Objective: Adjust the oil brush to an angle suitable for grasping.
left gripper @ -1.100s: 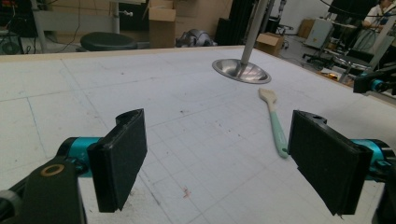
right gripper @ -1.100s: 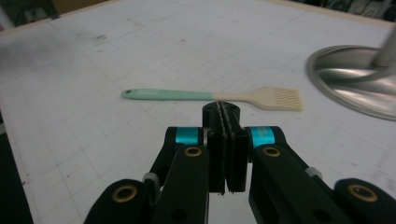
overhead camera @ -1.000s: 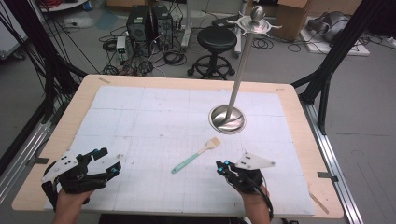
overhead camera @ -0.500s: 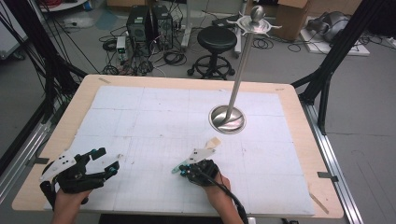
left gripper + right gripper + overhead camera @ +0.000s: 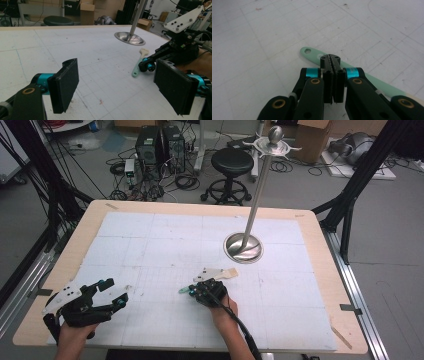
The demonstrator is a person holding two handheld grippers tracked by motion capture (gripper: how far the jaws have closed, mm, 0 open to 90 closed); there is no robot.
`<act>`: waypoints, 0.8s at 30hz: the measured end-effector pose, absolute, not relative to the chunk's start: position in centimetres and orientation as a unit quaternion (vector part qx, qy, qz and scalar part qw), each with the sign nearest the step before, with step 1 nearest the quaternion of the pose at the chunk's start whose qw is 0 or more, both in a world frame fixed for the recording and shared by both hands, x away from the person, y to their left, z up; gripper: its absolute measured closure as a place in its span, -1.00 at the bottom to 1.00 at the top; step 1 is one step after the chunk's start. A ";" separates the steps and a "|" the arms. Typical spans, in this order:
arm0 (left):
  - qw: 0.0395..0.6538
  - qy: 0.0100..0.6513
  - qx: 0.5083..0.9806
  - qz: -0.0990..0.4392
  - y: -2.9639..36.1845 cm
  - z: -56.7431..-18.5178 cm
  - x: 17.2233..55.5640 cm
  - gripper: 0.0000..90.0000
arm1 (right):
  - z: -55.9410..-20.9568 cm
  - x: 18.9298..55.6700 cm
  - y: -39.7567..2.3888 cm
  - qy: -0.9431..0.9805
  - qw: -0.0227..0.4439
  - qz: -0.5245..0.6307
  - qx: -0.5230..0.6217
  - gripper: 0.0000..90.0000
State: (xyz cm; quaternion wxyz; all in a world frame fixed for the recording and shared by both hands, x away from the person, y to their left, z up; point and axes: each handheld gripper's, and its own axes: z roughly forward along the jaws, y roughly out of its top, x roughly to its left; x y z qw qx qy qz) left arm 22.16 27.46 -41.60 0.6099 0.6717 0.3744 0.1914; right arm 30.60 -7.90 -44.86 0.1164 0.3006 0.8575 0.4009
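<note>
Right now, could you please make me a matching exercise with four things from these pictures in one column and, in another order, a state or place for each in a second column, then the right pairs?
Things:
1. left gripper
2. right gripper
3. brush
4. stand

States or places:
A. lies flat on the table, mint handle
B. jaws pressed together
C. jaws wide apart
D. round metal base with a tall pole

Pairs: 1-C, 2-B, 3-A, 4-D
</note>
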 end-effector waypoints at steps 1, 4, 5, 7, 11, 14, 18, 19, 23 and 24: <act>0.609 0.373 0.673 0.192 27.5 -41.6 22.2 -0.54 | -44.9 30.6 -7.9 0.858 0.116 0.401 0.301 0.99; 0.609 0.374 0.673 0.192 27.5 -41.6 22.1 -0.54 | -44.2 31.3 -9.2 0.841 0.125 0.419 0.320 0.99; 0.609 0.375 0.672 0.192 27.5 -41.6 22.2 -0.54 | -43.9 31.7 -10.0 0.833 0.130 0.424 0.332 0.99; 0.609 0.374 0.673 0.192 27.5 -41.6 22.2 -0.54 | -43.4 32.7 -11.5 0.823 0.148 0.419 0.354 0.99; 0.608 0.373 0.674 0.192 27.5 -41.6 22.2 -0.54 | -43.0 34.8 -13.7 0.814 0.167 0.399 0.388 0.99; 0.609 0.374 0.673 0.192 27.5 -41.6 22.2 -0.54 | -43.4 35.9 -14.2 0.816 0.170 0.382 0.400 0.99; 0.609 0.375 0.673 0.191 27.6 -41.6 22.2 -0.54 | -44.4 36.5 -14.3 0.829 0.164 0.357 0.397 0.99; 0.609 0.375 0.672 0.191 27.6 -41.6 22.2 -0.54 | -44.4 36.5 -14.3 0.829 0.164 0.357 0.397 0.99; 0.611 0.376 0.670 0.190 27.6 -41.6 22.1 -0.54 | -44.1 36.3 -14.6 0.831 0.155 0.349 0.406 0.99; 0.611 0.376 0.670 0.190 27.6 -41.6 22.1 -0.54 | -44.0 36.2 -14.8 0.834 0.152 0.345 0.403 0.99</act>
